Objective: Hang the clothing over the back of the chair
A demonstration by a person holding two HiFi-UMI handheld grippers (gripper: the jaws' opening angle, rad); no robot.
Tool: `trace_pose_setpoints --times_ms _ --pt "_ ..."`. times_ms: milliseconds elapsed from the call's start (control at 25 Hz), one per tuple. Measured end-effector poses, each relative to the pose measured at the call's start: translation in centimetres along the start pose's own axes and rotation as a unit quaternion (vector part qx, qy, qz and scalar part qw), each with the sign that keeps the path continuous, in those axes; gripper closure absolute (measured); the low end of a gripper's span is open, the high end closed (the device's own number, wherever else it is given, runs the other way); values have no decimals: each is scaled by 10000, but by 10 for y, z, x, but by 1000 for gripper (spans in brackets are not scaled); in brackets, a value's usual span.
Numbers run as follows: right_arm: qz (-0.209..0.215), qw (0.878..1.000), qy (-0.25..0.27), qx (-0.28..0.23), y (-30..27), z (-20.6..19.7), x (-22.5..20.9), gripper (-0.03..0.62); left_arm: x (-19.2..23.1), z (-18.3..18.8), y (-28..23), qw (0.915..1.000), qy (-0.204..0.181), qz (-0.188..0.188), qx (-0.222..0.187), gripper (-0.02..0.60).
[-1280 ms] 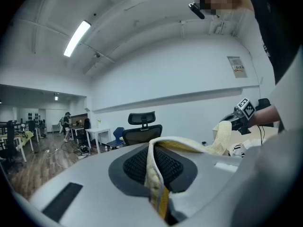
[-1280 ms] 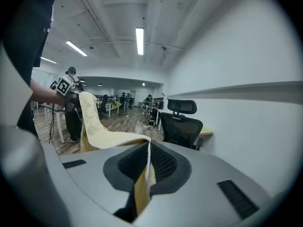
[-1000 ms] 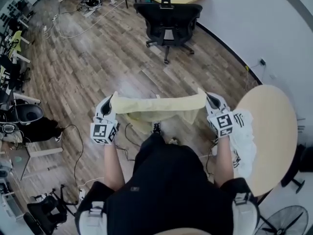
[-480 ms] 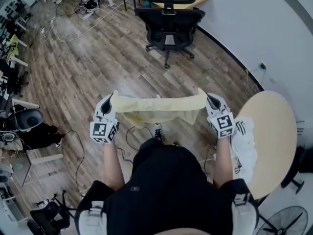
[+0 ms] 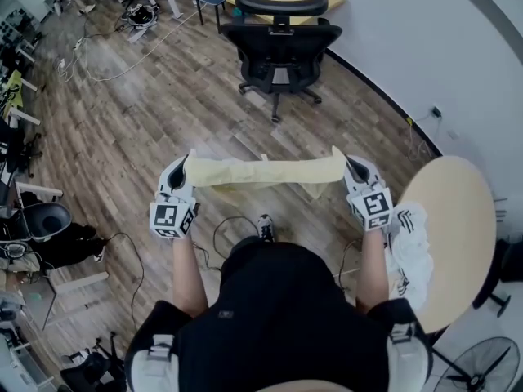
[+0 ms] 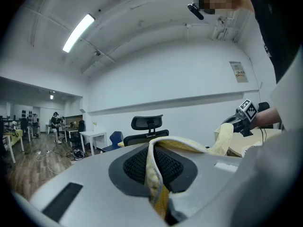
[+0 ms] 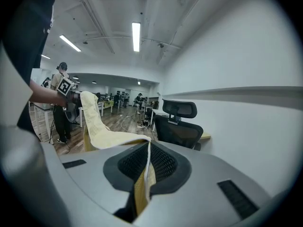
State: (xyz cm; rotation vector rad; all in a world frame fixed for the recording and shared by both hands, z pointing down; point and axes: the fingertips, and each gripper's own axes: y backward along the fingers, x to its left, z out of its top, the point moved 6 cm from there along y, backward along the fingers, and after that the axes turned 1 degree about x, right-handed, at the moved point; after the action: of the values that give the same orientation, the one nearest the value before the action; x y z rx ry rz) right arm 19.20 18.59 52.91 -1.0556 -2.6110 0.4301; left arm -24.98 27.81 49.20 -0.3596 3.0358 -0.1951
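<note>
Now you hold one yellow garment (image 5: 265, 171) stretched level between two grippers: your left gripper (image 5: 185, 170) is clamped on its left end, your right gripper (image 5: 350, 167) on its right end (fabric pinched in both). One black chair (image 5: 280, 43) stands well ahead across open wooden floor (image 5: 163, 113); one round table (image 5: 458, 211) is near your right.

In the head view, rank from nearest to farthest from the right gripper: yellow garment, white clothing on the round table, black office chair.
1. yellow garment, clamped in the right gripper, stretching leftward.
2. white clothing, on the round table at its right.
3. black office chair, far ahead near the wall.
</note>
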Motion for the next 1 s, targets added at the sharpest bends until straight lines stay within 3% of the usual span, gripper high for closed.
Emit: trace_pose_setpoints --times_ms 760,1000 --pt "-231 9997 34 19 -81 32 5 591 85 -4 -58 9997 16 -194 -150 571" --pt "-190 9997 151 53 -94 38 3 591 92 -6 -70 9996 75 -203 -176 571"
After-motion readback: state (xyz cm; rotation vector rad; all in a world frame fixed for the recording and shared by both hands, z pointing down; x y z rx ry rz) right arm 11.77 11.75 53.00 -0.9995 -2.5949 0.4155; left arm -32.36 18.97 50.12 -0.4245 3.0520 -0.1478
